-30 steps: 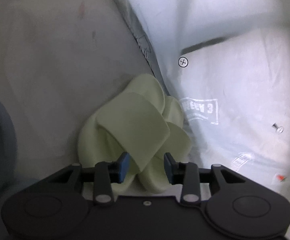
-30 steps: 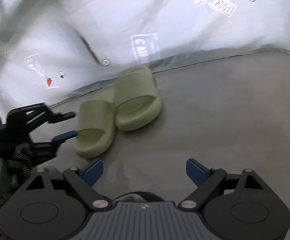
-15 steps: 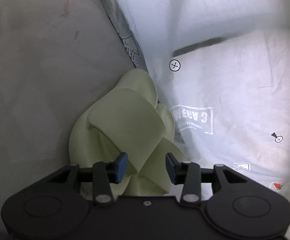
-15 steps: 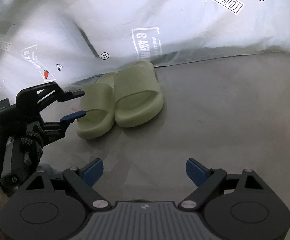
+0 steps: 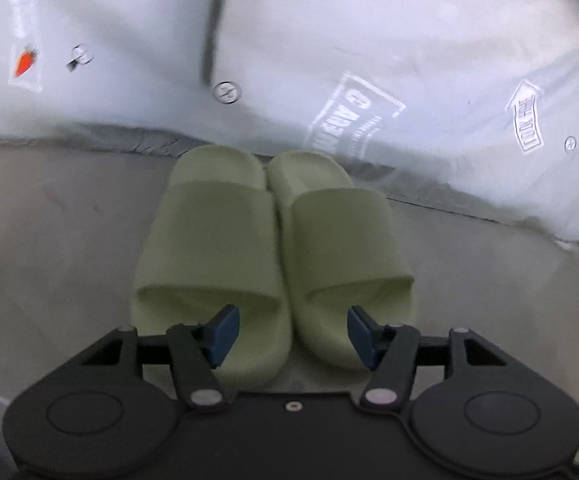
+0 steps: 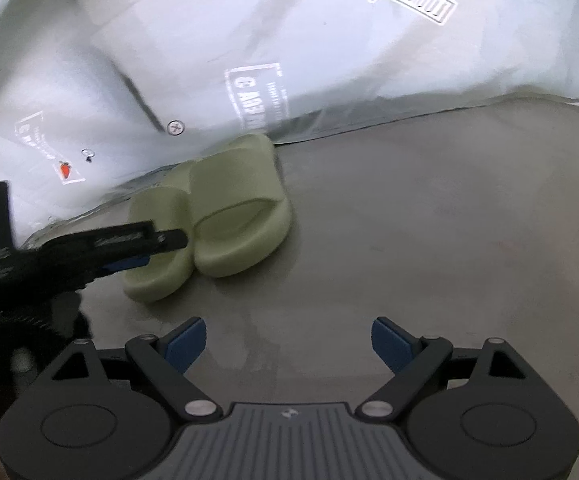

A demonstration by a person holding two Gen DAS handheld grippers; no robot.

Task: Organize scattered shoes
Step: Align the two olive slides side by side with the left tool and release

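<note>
While both cameras face the grey floor [image 6: 429, 220] and the white sheet [image 5: 369, 40] behind it, I record the following. On the left wrist view, at centre frame, two pale green slippers lie side by side, touching along their inner edges, toes against the foot of the sheet. The left slipper [image 5: 213, 240] sits at centre left, the right slipper [image 5: 341, 240] at centre right. My left gripper [image 5: 291, 334] is at lower centre with its fingers spread; one blue pad [image 5: 221, 334] lies over the heel of the left slipper, the other over the heel of the right one. I cannot tell whether either pad touches. On the right wrist view, the left gripper enters from the left edge and reaches the near slipper's heel. The pair sits left of centre. My right gripper [image 6: 285, 346] is at lower centre, fingers wide apart, holding nothing, well apart from the slippers.
</note>
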